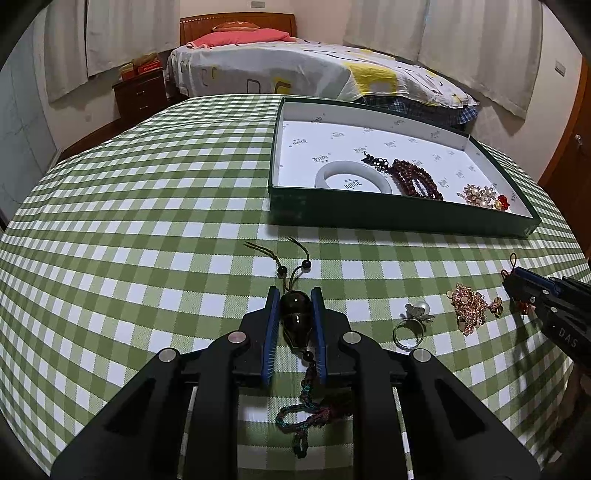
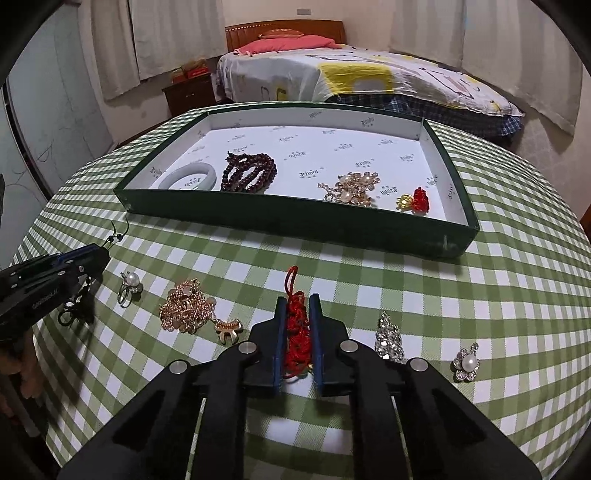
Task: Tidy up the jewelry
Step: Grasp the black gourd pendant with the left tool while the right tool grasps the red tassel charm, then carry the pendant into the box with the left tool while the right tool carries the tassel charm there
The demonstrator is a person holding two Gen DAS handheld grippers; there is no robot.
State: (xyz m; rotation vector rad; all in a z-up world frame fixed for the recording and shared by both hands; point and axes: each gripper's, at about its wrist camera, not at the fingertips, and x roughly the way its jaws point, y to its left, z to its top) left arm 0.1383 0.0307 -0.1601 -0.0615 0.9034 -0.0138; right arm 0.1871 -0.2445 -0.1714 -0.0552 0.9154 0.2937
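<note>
The left tool [image 1: 295, 299] is clenched on a dark gourd-shaped pendant with a braided cord [image 1: 295, 314], low over the green-checked desk [image 1: 147, 221]. The right tool [image 2: 298, 306] grips a red knotted cord charm [image 2: 297, 325] in front of the green-walled, white-lined tray [image 2: 295, 221].

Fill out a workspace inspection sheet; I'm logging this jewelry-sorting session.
Surface: green checked tablecloth.
Job's things: green tray holding pale bangle, dark bead strand, pearl cluster; loose on the cloth: pearl ring, gold chain, crystal piece, pearl brooch.
Clutter: nothing seen.
Grippers: left gripper shut on dark pendant; right gripper shut on red knot charm.
Cables: nothing seen.
Surroundings: bed, nightstand, curtains.
</note>
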